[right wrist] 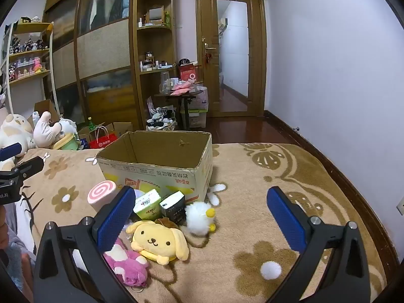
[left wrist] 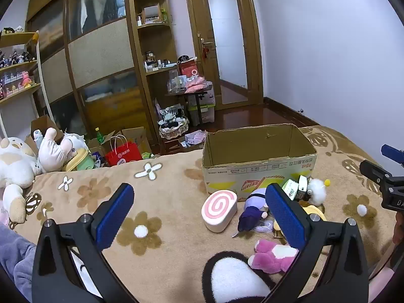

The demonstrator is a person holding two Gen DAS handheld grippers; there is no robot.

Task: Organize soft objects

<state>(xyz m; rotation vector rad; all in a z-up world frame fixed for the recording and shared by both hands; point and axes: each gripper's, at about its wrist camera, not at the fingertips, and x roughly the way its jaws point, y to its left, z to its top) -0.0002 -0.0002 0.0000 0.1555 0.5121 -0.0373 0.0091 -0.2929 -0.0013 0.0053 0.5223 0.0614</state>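
An open cardboard box [right wrist: 156, 156] stands on a tan flower-patterned blanket [right wrist: 252, 181], and the soft things lie in a loose heap just in front of its printed front wall. Nearest the box are a green-and-white tissue pack [right wrist: 147, 204] and a dark tissue pack [right wrist: 174, 206], side by side and close against that wall. A pink swirl-roll cushion [right wrist: 101, 194] lies left of the packs, and a fluffy white chick toy [right wrist: 200, 217] right of them. In front of the packs, farther from the box, lie a yellow dog plush [right wrist: 157, 240] and a pink bear plush [right wrist: 128, 265]. A purple-haired doll [left wrist: 252, 210] lies beside the cushion, in front of the box.

The left hand-held gripper [left wrist: 199, 209] hovers over the blanket with its blue pads wide apart, holding nothing. The right hand-held gripper [right wrist: 200, 214] is likewise spread wide and empty, over the heap before the box.
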